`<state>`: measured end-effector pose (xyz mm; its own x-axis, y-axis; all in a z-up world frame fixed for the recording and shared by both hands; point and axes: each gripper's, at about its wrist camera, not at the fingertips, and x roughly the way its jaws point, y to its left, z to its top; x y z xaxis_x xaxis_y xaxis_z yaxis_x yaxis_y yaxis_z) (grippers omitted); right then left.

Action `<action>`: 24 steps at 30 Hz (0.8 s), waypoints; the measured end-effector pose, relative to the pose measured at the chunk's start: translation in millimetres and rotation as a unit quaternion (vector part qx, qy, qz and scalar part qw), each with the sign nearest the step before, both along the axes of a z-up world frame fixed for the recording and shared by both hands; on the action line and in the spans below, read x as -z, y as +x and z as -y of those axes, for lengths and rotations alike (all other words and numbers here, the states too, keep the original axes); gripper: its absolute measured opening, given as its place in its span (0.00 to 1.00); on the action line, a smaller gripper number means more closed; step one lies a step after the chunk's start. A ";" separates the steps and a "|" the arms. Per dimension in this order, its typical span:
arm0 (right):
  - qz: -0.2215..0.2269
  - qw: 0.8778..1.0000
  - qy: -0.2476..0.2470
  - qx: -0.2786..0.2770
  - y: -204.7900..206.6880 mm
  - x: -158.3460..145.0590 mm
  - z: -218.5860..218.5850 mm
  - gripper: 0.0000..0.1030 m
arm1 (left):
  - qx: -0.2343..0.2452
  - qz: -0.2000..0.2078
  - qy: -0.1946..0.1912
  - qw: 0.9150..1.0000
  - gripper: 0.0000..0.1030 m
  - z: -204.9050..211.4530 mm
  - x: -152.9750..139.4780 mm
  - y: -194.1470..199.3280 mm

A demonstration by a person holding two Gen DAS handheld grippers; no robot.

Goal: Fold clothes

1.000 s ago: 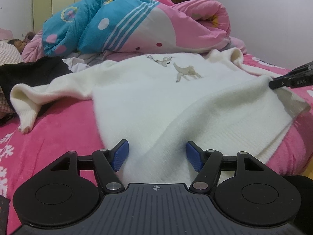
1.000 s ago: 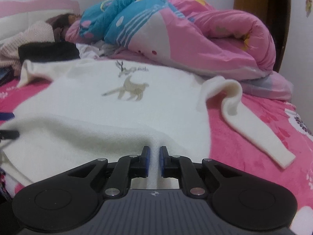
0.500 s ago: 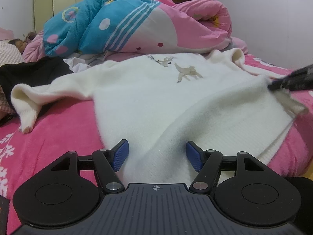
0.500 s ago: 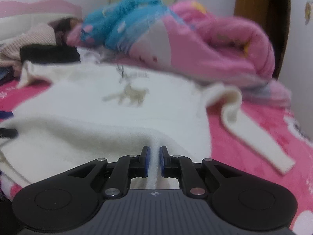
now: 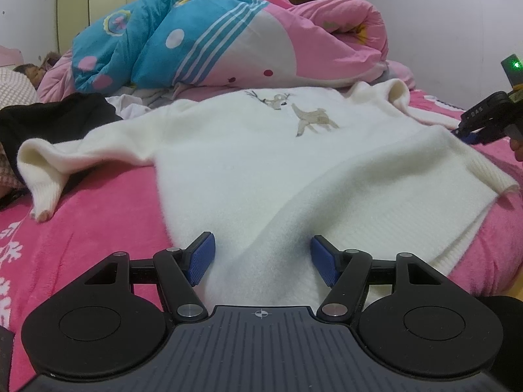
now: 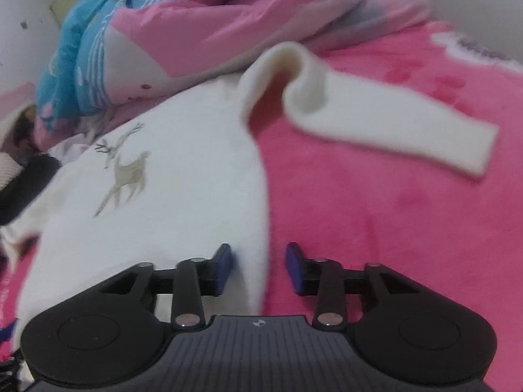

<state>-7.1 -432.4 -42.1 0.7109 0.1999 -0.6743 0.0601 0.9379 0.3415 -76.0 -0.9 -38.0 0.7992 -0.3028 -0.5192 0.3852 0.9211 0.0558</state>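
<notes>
While flat on bed (image 5: 81, 228) — white sweater (image 5: 261, 170), both hand-held grippers agape

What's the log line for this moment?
left gripper open, sweater fold between | right gripper jaws closing, sweater edge between | sweater spread out, unfolded

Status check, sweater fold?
Left gripper wide, sweater between, grip unclear. Right gripper closing, sweater edge between, unpinched. Sweater spread on bed. Quilt piled behind.

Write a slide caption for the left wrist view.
Fingers of the left gripper straddle a white sweater fold on the pink bed.
</notes>
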 end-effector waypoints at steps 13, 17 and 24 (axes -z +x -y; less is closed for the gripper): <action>0.083 0.956 -0.279 -0.015 -9.6 -6.4 -54.2 0.24 | 0.000 -0.003 -0.003 1.000 0.64 0.0 0.4 1.4; 0.156 0.947 -0.267 -0.082 -47.7 -32.4 -70.9 0.24 | 0.000 -0.003 -0.003 1.000 0.64 0.2 1.0 1.7; 0.142 0.901 -0.291 -0.289 -91.1 -17.4 -131.1 0.24 | 0.000 -0.004 -0.006 1.000 0.64 -0.3 1.3 1.8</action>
<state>-98.2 -301.3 -24.7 0.7624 0.2634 -0.5910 -0.5078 0.8097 -0.2942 -74.2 -0.6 -39.3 0.7953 -0.3085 -0.5218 0.3849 0.9220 0.0415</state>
